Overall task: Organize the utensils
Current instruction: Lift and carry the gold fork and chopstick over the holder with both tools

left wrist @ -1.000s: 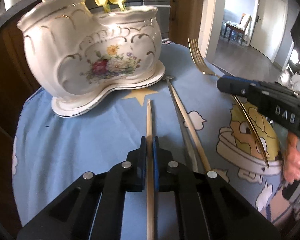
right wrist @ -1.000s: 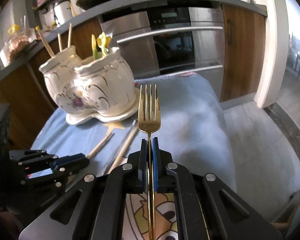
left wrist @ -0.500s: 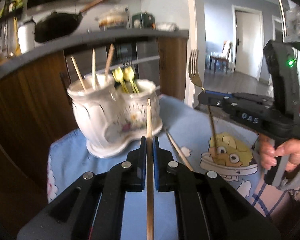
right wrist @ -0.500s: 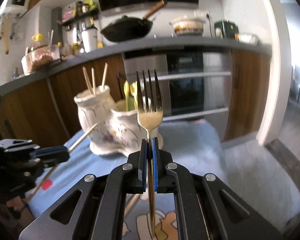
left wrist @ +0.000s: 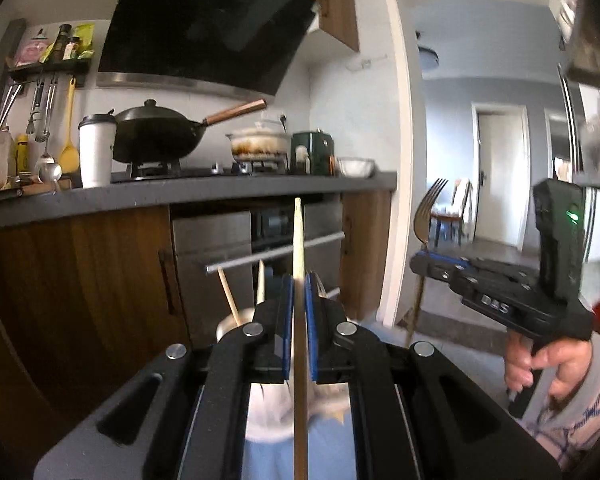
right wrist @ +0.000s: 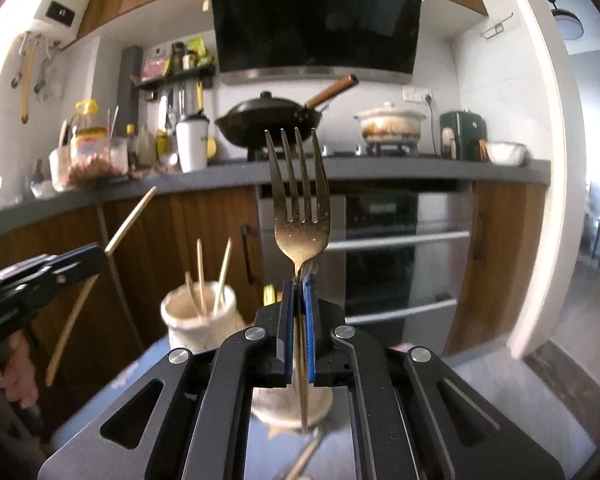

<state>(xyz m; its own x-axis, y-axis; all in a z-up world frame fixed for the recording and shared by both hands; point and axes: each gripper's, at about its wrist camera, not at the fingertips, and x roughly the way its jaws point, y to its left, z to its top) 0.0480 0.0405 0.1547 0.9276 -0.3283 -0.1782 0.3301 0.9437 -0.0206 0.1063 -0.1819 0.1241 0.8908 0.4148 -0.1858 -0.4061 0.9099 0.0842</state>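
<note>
My left gripper (left wrist: 299, 280) is shut on a pale wooden chopstick (left wrist: 299, 236) that stands upright between its blue pads. My right gripper (right wrist: 299, 280) is shut on a gold fork (right wrist: 300, 208), tines up. From the left wrist view the right gripper (left wrist: 418, 260) hovers at the right with the fork (left wrist: 426, 212). The right wrist view shows the left gripper (right wrist: 96, 252) at the left with the chopstick (right wrist: 128, 216) slanting. The white ceramic utensil holder (right wrist: 198, 316) with several sticks in it sits low behind both grippers, on the blue cloth (right wrist: 140, 368).
A kitchen counter (right wrist: 380, 170) with a wok, a pot and jars runs behind, above wooden cabinets and a steel oven (right wrist: 400, 248). Another chopstick (right wrist: 304, 456) lies on the cloth below my right gripper. A doorway (left wrist: 500, 176) opens at the right.
Both grippers have risen from the cloth with their utensils and tilted up toward level. The holder has dropped low in both views and the counter has come into sight.
</note>
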